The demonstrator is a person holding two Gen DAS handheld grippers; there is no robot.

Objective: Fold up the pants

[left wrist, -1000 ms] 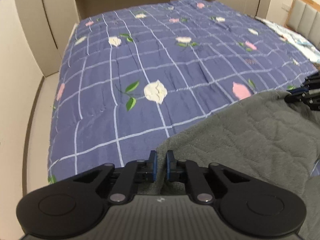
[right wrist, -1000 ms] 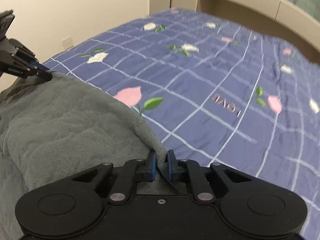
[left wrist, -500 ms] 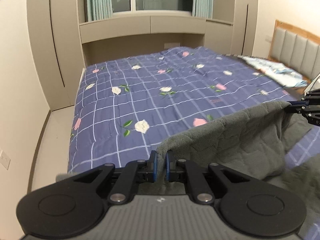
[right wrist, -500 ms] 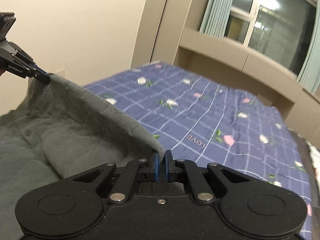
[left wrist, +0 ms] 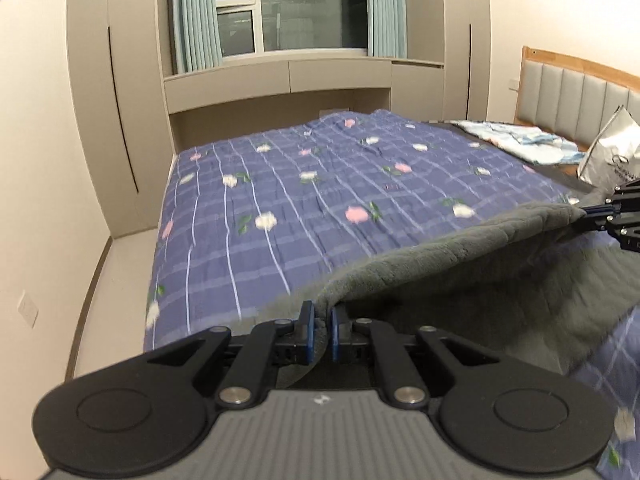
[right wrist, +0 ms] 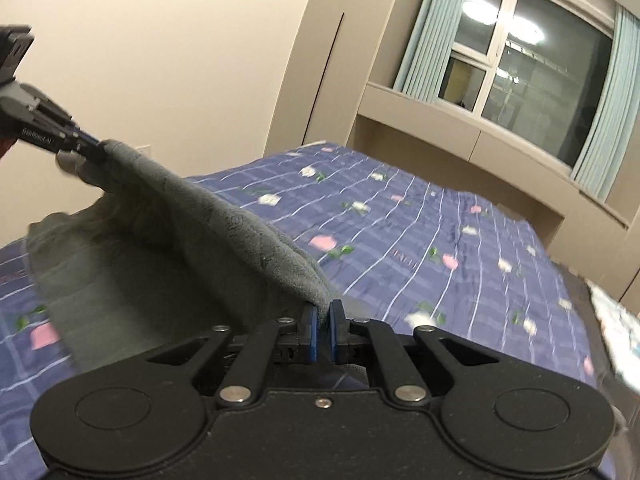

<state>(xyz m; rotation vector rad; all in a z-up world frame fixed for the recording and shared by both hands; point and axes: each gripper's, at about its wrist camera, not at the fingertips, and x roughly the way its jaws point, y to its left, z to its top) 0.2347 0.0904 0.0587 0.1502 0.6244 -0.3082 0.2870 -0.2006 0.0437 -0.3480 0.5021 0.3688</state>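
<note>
Bedroom: bed [left wrist: 280,220] under a blue checked floral quilt, window [left wrist: 292,8] with pale curtains behind, padded headboard [left wrist: 580,96] at right. Grey fleece pants [left wrist: 460,256] are hanging stretched above the quilt between both tools. Left tool [left wrist: 321,332] is angling downward, pads clenching one corner of the pants' upper edge. Right tool [right wrist: 323,330] is tilting down likewise, clenching the opposite corner. A silver bag [left wrist: 612,152] is sitting near the headboard.
</note>
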